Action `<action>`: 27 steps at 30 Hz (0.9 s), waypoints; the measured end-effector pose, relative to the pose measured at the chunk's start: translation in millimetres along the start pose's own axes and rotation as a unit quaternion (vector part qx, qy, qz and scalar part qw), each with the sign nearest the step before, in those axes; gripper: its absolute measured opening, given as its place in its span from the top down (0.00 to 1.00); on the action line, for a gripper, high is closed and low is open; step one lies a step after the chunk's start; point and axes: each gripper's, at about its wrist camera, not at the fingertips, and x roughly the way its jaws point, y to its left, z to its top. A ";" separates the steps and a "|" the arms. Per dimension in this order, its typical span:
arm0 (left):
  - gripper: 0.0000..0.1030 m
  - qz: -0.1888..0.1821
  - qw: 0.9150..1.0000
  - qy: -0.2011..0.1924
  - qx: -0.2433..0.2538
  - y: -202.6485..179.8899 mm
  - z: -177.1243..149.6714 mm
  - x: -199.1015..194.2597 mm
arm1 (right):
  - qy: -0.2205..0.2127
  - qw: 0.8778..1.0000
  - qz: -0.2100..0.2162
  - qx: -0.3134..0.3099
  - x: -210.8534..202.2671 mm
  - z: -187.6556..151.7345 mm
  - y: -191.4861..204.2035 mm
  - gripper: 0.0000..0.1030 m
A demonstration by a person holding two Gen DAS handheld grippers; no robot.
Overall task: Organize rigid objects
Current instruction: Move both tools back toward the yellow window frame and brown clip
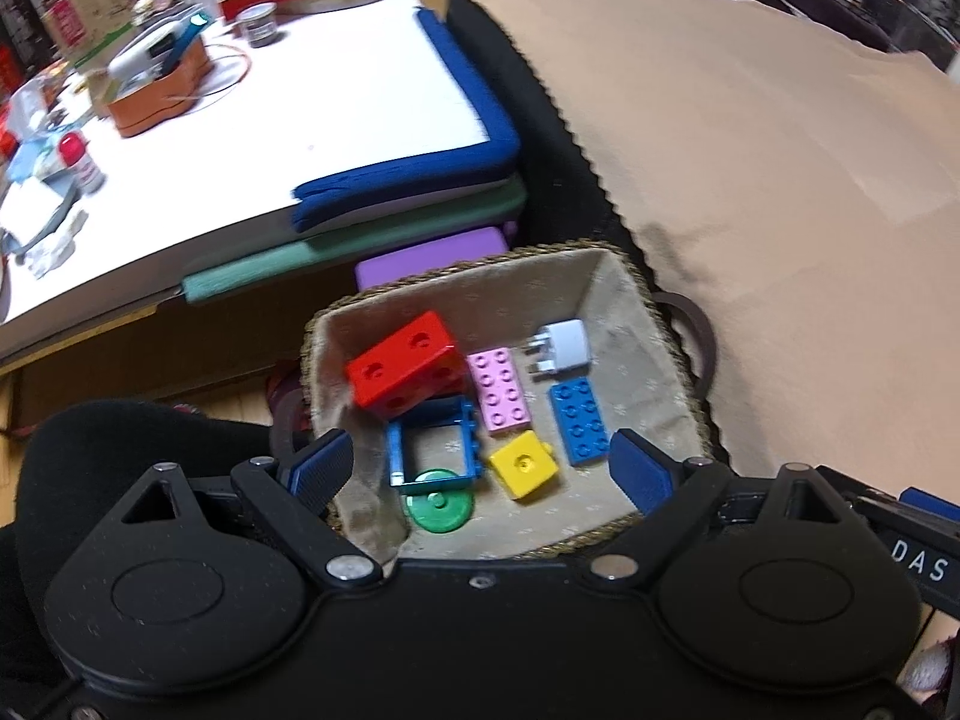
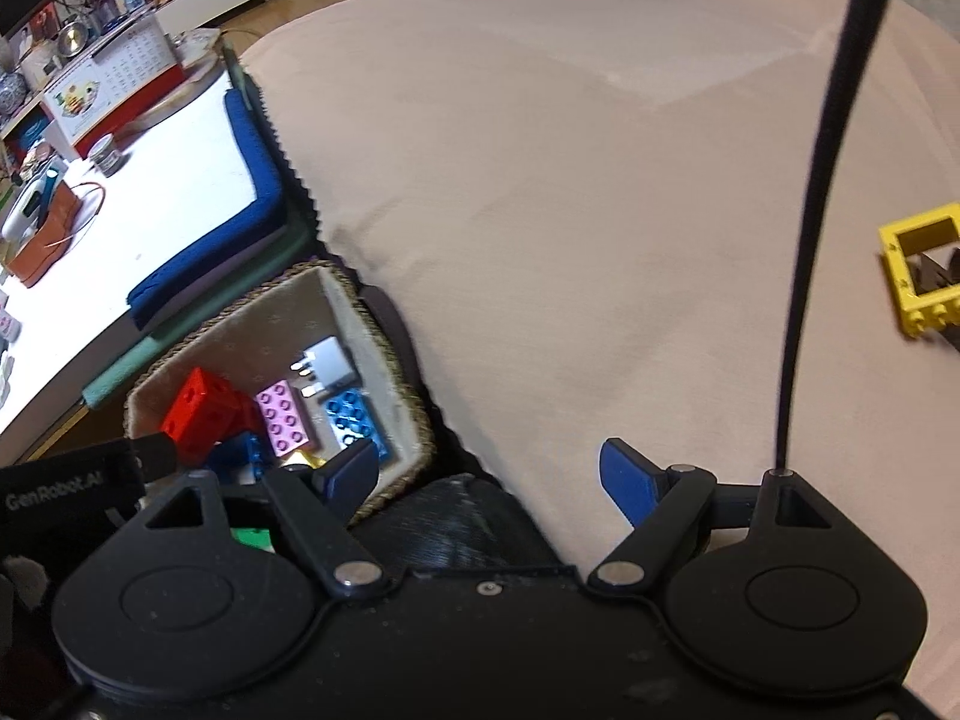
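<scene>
- The left gripper (image 1: pixel 480 471) hangs over the lined basket (image 1: pixel 651 324) with its jaws spread wide and nothing between the blue pads; they touch none of the toys below.
- Inside the basket, a red block (image 1: pixel 405 363) leans tilted against the far-left corner, its lower edge resting on an open blue frame piece (image 1: pixel 429 441).
- A pink studded plate (image 1: pixel 498 390) lies flat just right of the red block, and a blue studded plate (image 1: pixel 579 420) lies flat further right, slightly apart from it.
- A white plug adapter (image 1: pixel 564 348) sits in the far-right part of the basket, prongs pointing left.
- A yellow cube (image 1: pixel 523 471) rests near the middle front, between the blue frame piece and the blue studded plate; a green disc (image 1: pixel 438 507) lies at the near edge, partly under the frame piece.
- The right gripper (image 2: pixel 489 477) is spread as well, empty, its left finger over the basket's near-right corner and its right finger over the beige cloth (image 2: pixel 570 210).
- A yellow frame piece (image 2: pixel 921 276) stands out on the beige cloth at the far right of the right wrist view, well apart from the basket (something dark sits against it, too blurred to identify).
- Left of the basket, folded blue, green and purple pads are stacked under a white tabletop (image 1: pixel 336 96), where an orange-brown case (image 1: pixel 159 90) holds some items.
</scene>
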 end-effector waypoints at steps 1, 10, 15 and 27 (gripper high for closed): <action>0.14 -0.006 1.000 -0.001 0.006 -3.0 -0.7 -0.5 | -0.002 1.000 -0.003 0.001 -1.3 -1.5 -4.1 0.21; 0.14 -0.035 0.999 -0.004 0.032 -16.0 -6.0 -3.7 | -0.024 0.999 -0.018 0.013 -20.4 -17.3 -45.3 0.17; 0.14 -0.048 0.998 -0.004 0.031 -17.6 -6.9 -4.3 | -0.039 0.998 -0.028 0.026 -32.1 -29.1 -69.9 0.16; 0.14 -0.065 0.995 -0.016 0.078 -45.7 -16.5 -6.7 | -0.108 0.988 -0.077 0.080 -36.1 -52.3 -139.9 0.09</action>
